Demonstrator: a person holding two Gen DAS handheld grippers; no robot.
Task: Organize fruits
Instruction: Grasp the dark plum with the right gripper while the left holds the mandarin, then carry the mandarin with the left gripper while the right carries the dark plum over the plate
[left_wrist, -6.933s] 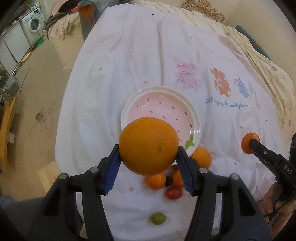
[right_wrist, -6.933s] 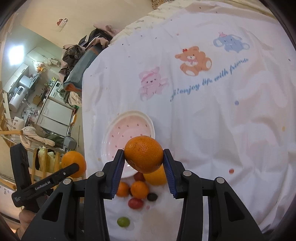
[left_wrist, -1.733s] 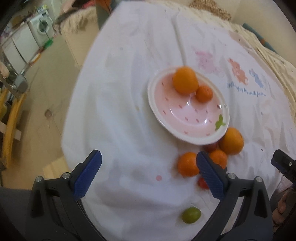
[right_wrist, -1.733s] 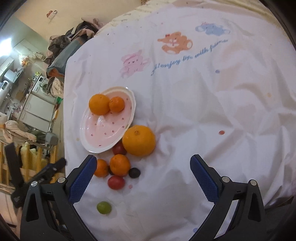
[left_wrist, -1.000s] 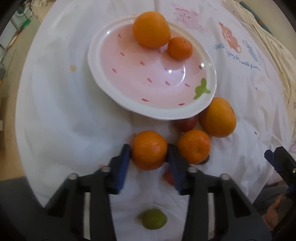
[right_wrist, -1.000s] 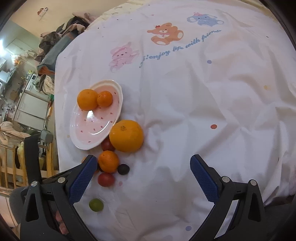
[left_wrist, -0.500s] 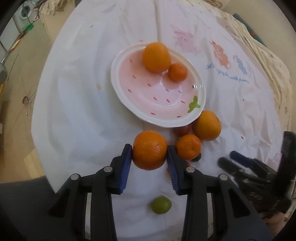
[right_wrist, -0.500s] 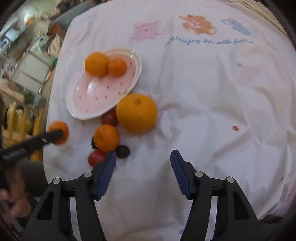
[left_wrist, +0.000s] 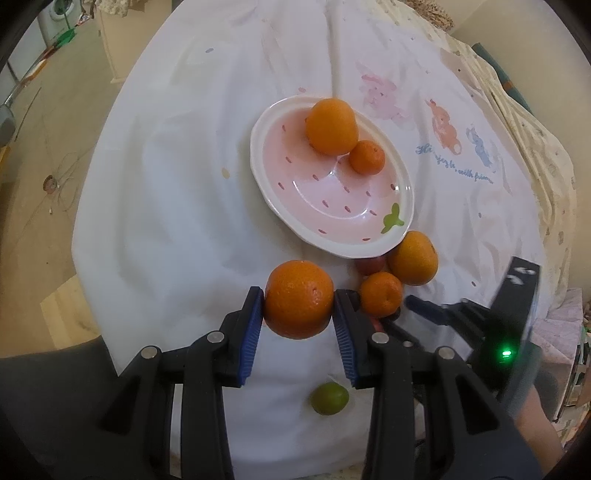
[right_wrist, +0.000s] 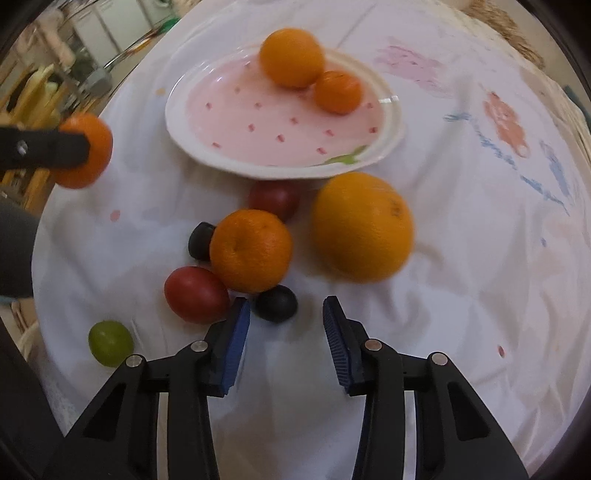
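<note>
Where the left gripper (left_wrist: 298, 306) hangs above the near edge of the tabletop (left_wrist: 177, 206), its fingers (left_wrist: 252, 325) pinch a small orange (left_wrist: 299, 298) clear of the white cloth (left_wrist: 166, 155).

Item: pink speckled plate (left_wrist: 402, 177), white rim, resting on the cloth beyond the held fruit; contents, one larger orange (left_wrist: 331, 126) touching one small mandarin (left_wrist: 366, 157) at the far side.

Item: loose fruit on the cloth just beside the plate's near rim (a tight cluster): a big orange (right_wrist: 362, 227), a mid-sized mandarin (right_wrist: 251, 251), a red plum (right_wrist: 274, 197) half under the rim, a second red fruit (right_wrist: 195, 294), two dark grapes (right_wrist: 276, 303) (right_wrist: 200, 239).

Item: green grape (right_wrist: 110, 343), lying apart, nearest the table edge.

Item: right gripper (right_wrist: 286, 319), pointing steeply down at the cluster. Its fingers (right_wrist: 236, 328) have just been closing and now stand fairly narrow, with nothing pressed between the pads; one dark grape lies just beyond the tips.

Item: cartoon-animal print with blue lettering (left_wrist: 454, 171), on the cloth past the plate.
</note>
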